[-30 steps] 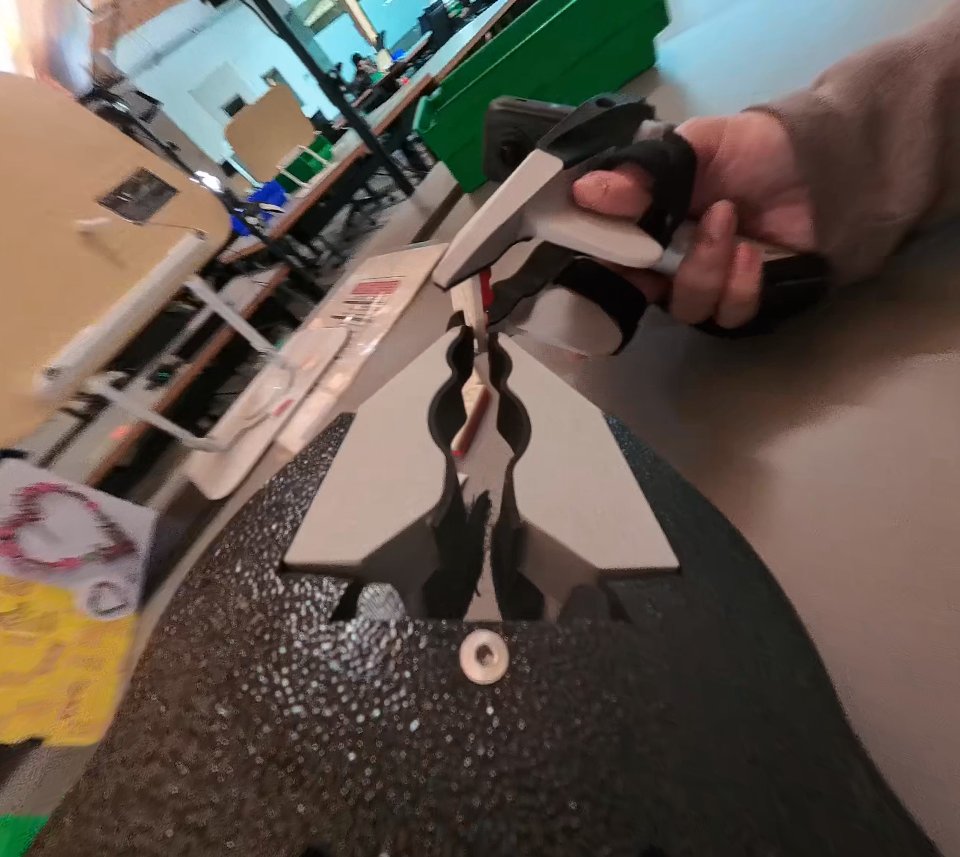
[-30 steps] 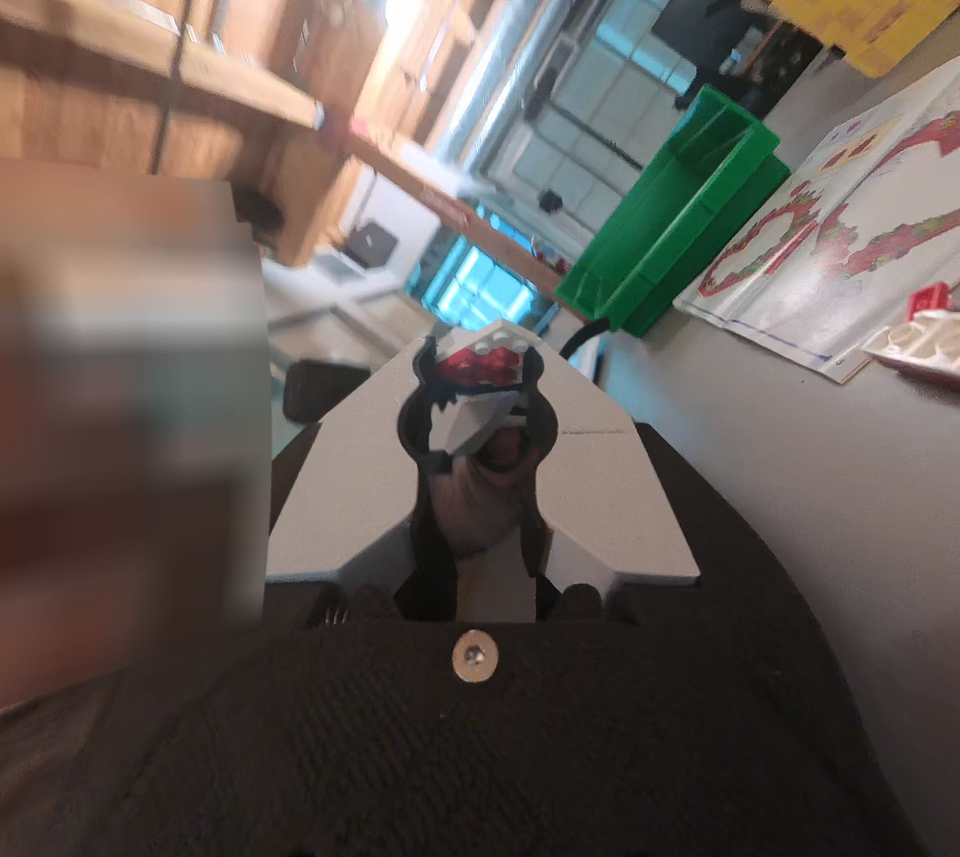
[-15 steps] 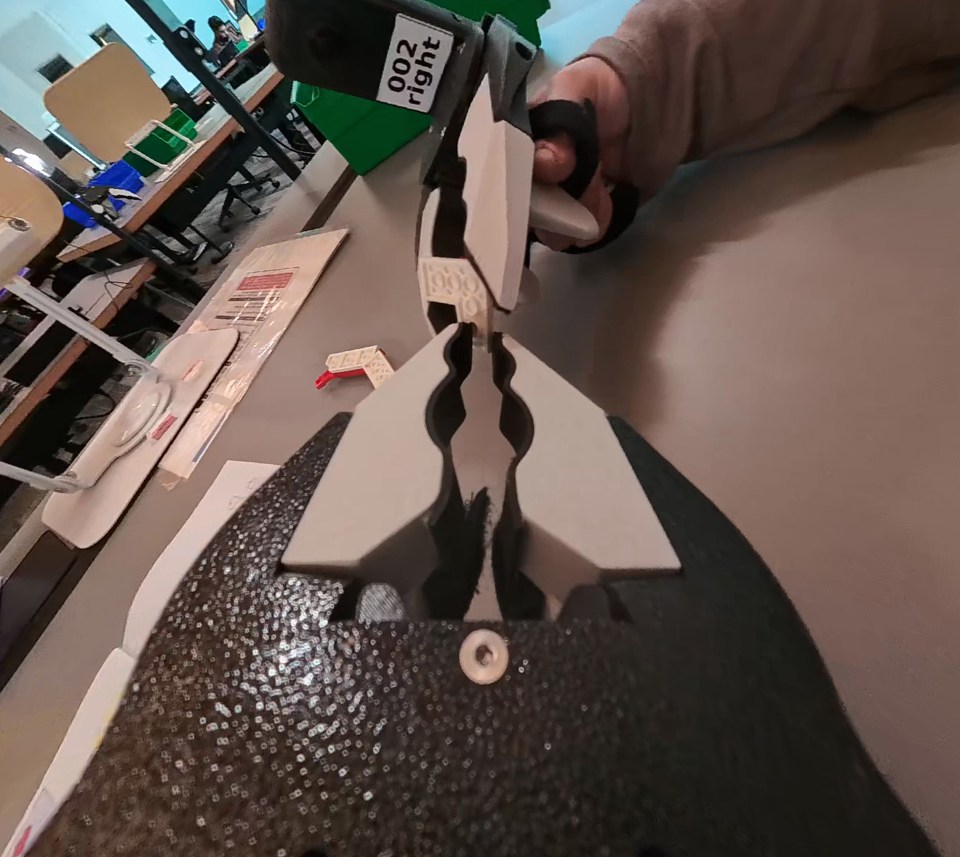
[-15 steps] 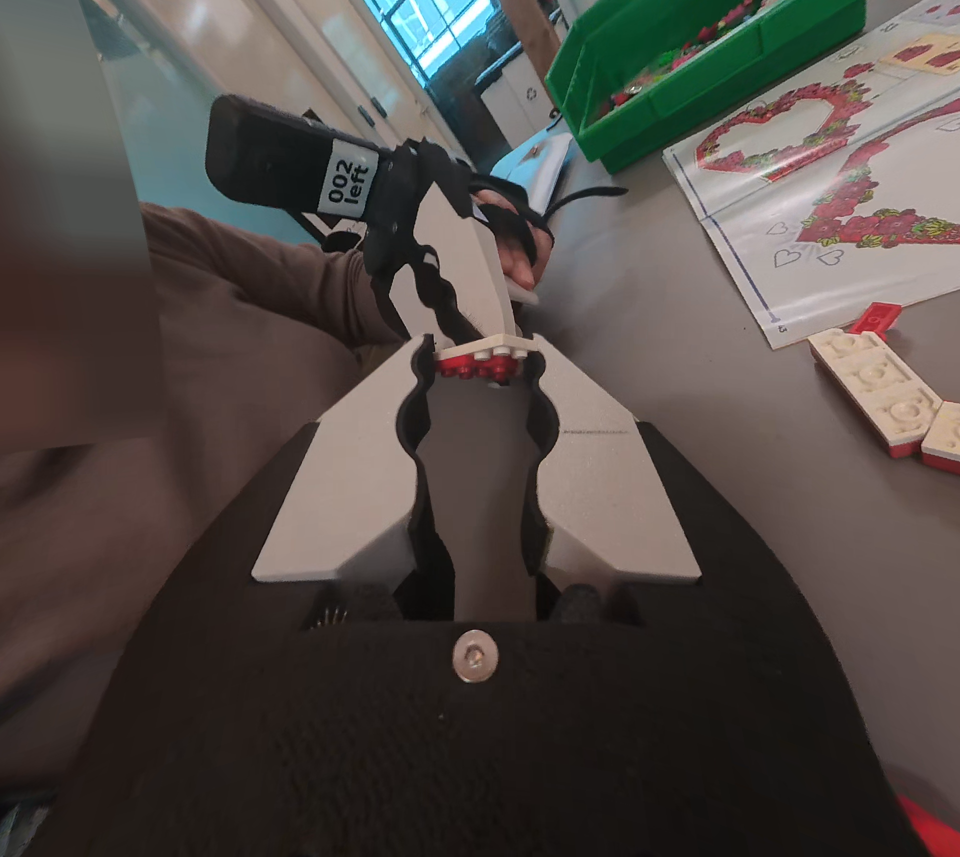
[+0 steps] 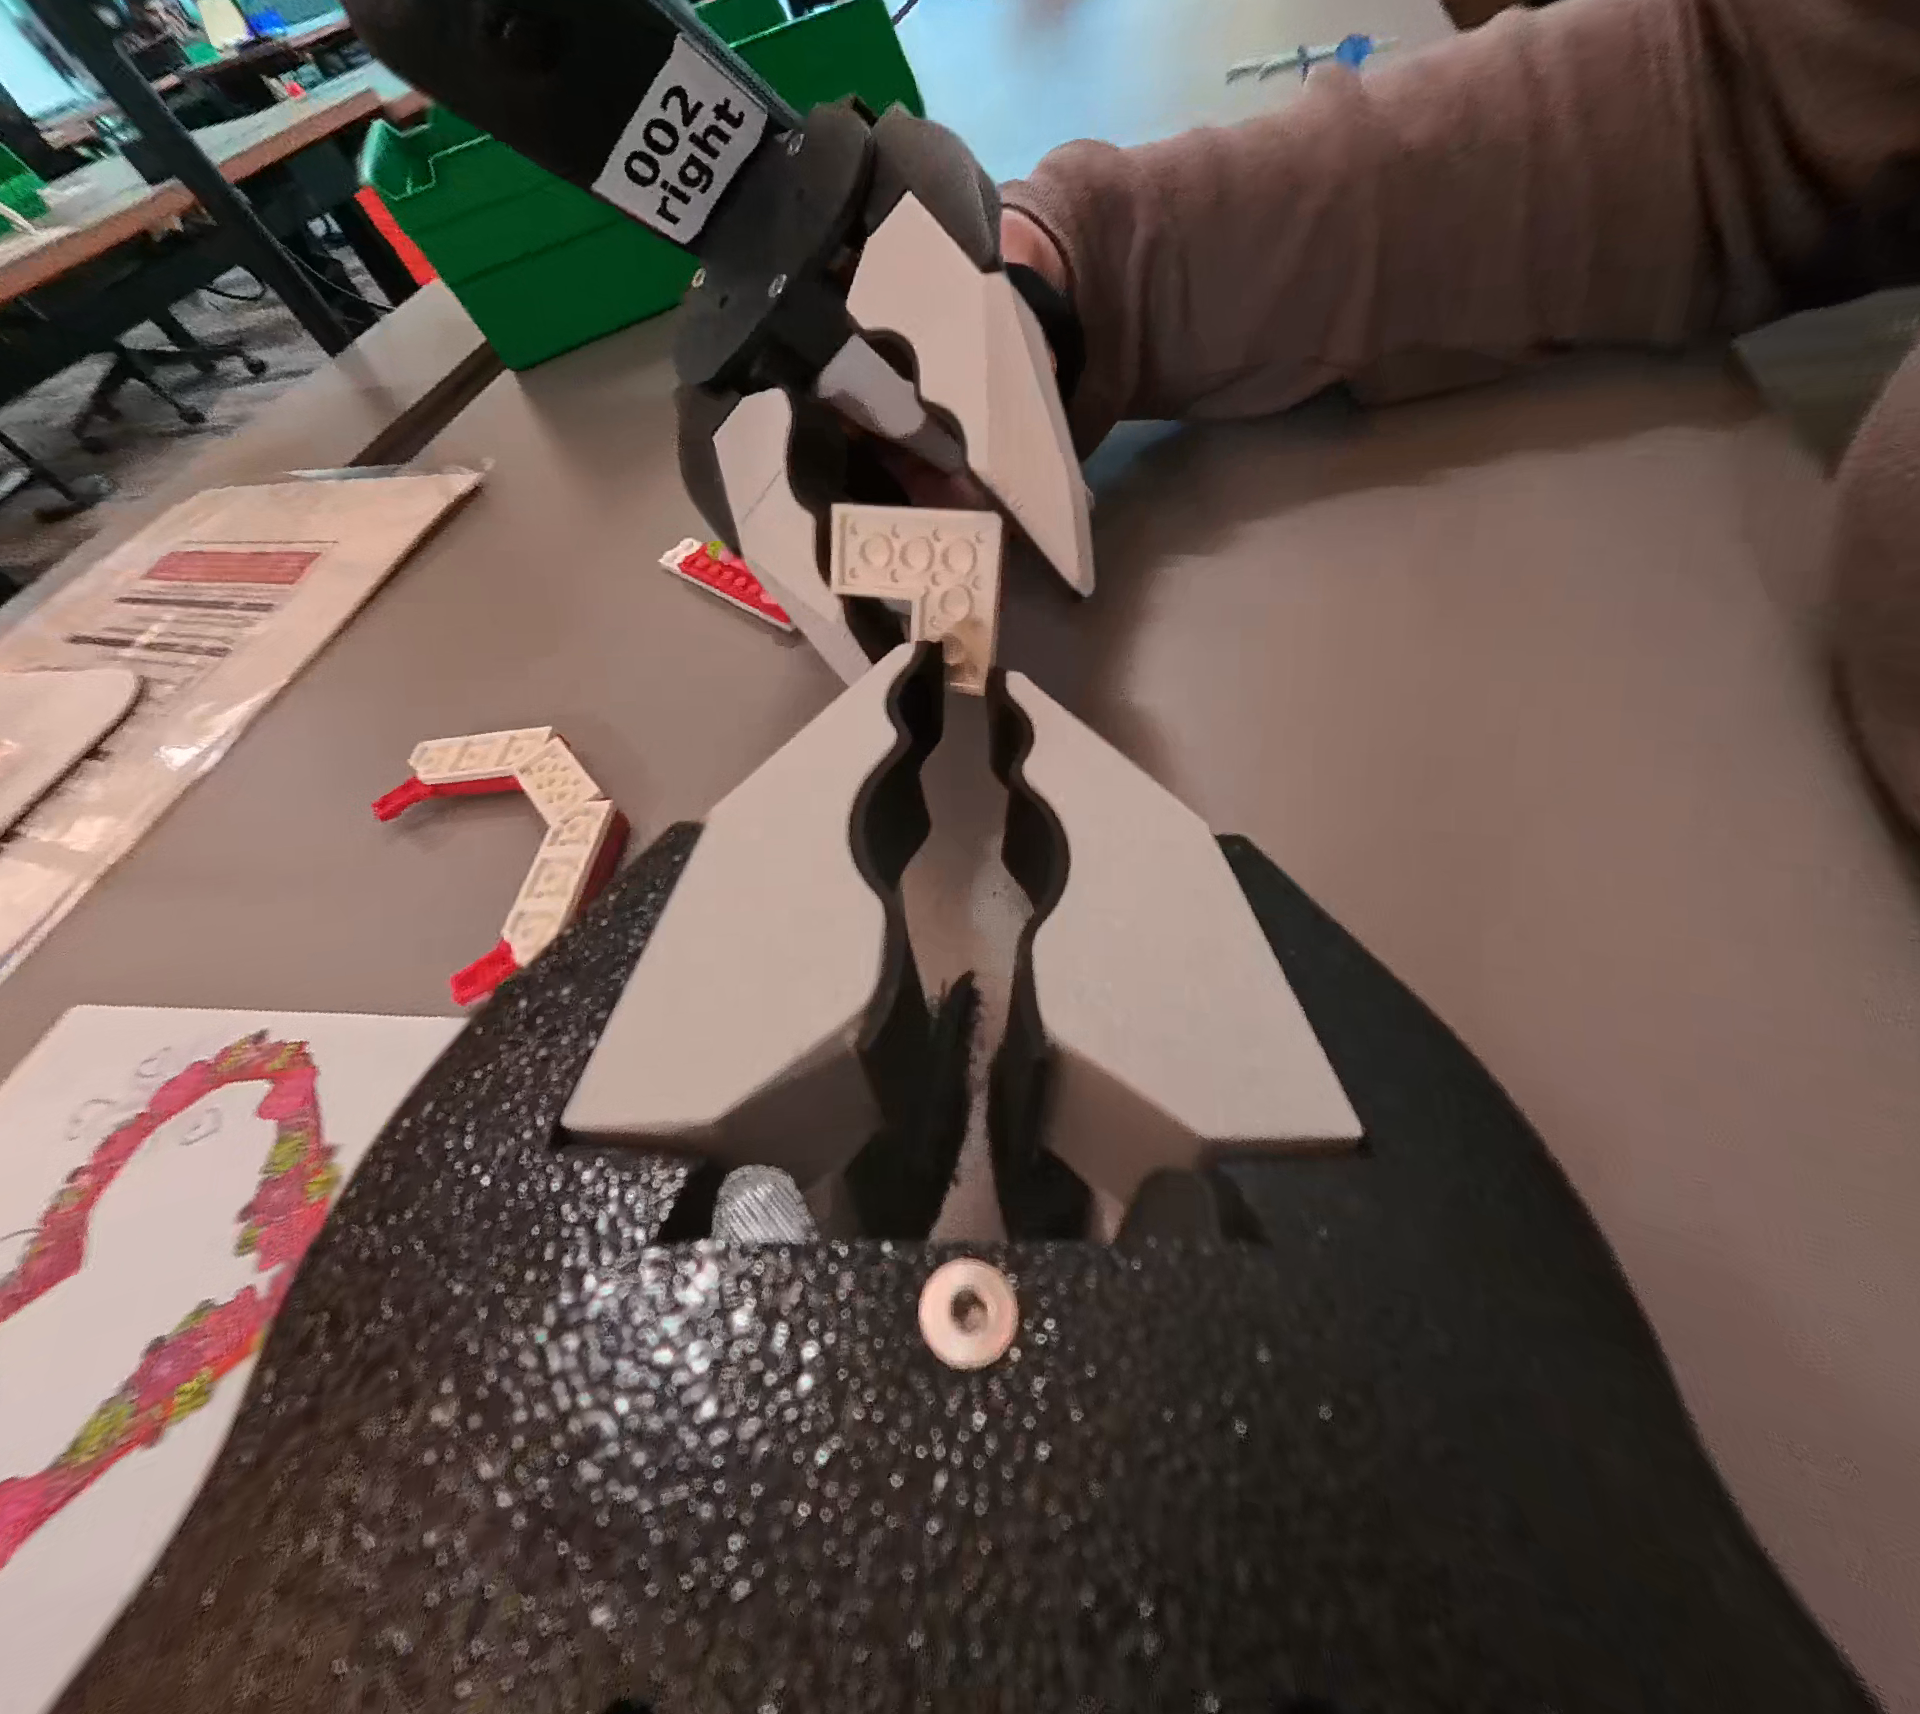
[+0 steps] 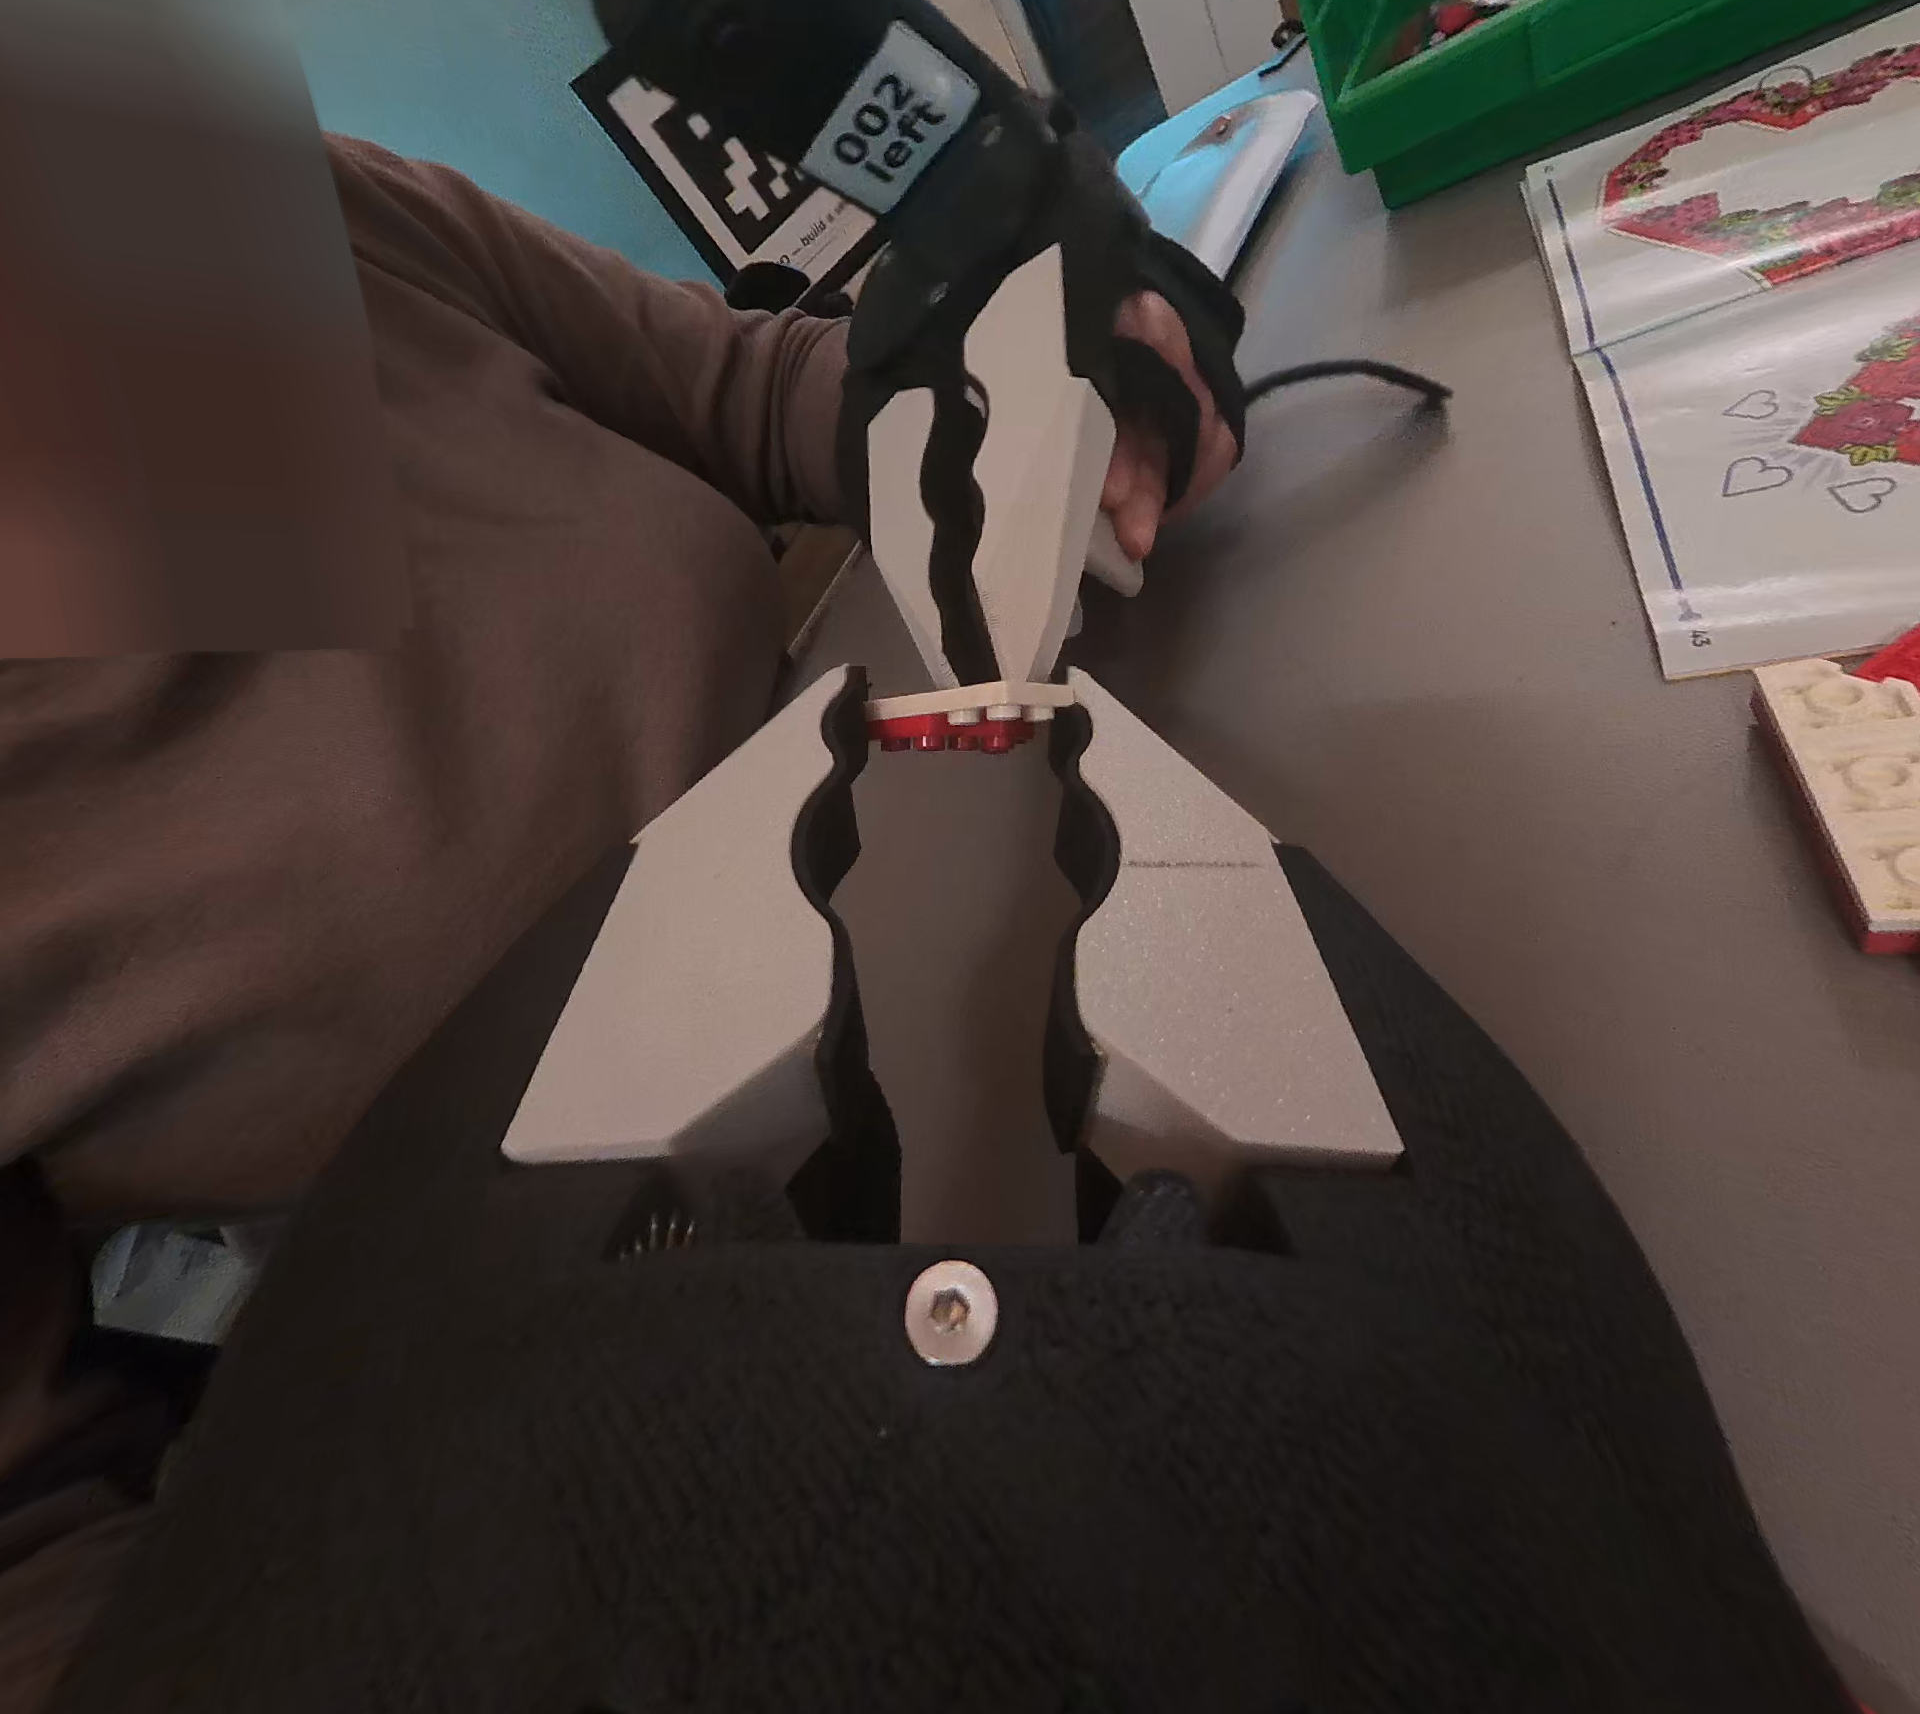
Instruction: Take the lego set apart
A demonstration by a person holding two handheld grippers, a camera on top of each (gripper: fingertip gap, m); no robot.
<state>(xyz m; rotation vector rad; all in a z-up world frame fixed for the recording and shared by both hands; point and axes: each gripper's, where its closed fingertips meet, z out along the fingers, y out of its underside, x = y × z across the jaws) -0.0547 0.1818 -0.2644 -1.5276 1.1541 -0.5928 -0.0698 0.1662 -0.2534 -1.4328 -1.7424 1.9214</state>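
A small lego piece, a white plate stacked on a red plate, is held above the grey table between both grippers. My right gripper is shut on its two ends, and it also shows in the left wrist view, pointing down from above. My left gripper is shut on a narrow tab of the white plate. In the right wrist view the left gripper comes down onto the white plate's top edge. A person's hands in brown sleeves hold both grippers.
A loose white and red lego arc and a smaller piece lie on the table. Another white and red section lies at the right. An instruction sheet with a heart picture, a green bin and a paper bag stand around. Left and right tips are no more than a few centimetres apart.
Both grippers have turned and come down closer over the table, still joined at the lego piece. The right gripper now points down at the left one, with the white plate facing the left camera.
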